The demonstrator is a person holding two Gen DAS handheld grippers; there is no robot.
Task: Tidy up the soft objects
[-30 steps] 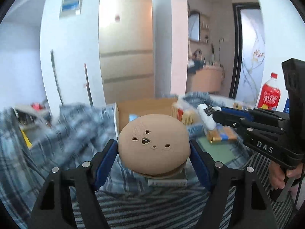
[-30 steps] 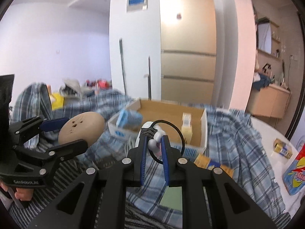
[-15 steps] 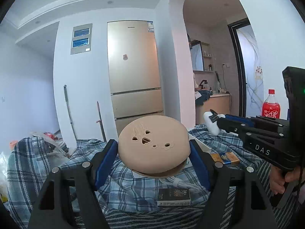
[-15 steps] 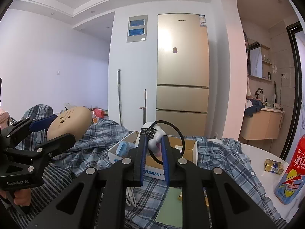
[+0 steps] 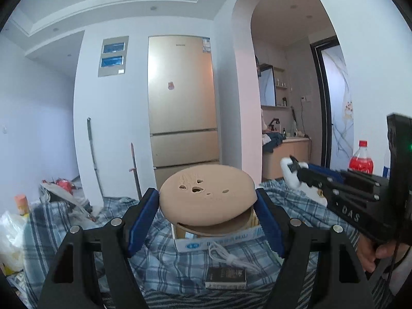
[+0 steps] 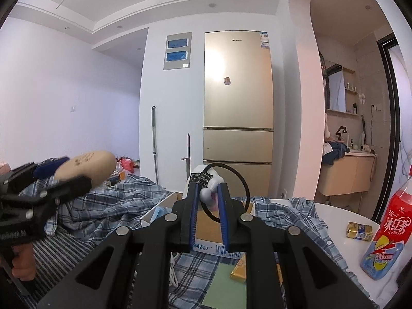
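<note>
My left gripper [image 5: 207, 215] is shut on a tan, bun-shaped soft toy [image 5: 207, 197] with small cut-out marks on top; its blue pads press the toy's two sides. The same toy [image 6: 86, 168] shows at the left of the right wrist view, held in the air. My right gripper [image 6: 209, 208] is shut on a small white plush [image 6: 208, 193] with a black tag and a black elastic loop [image 6: 243, 182]. That plush [image 5: 289, 173] shows at the right in the left wrist view. An open cardboard box [image 6: 206, 221] lies below and ahead of both grippers.
A blue plaid cloth [image 5: 180, 265] covers the surface. On it lie a white cable [image 5: 226, 256], a dark small book [image 5: 226, 278], a green pad [image 6: 224, 283] and yellow packets [image 6: 359, 230]. A red drink bottle [image 6: 388, 234] stands at the right. A fridge [image 6: 238, 118] stands behind.
Both grippers have risen and tilted up with their toys. The box and cloth have dropped lower in view, and the fridge, walls and ceiling now fill the frames.
</note>
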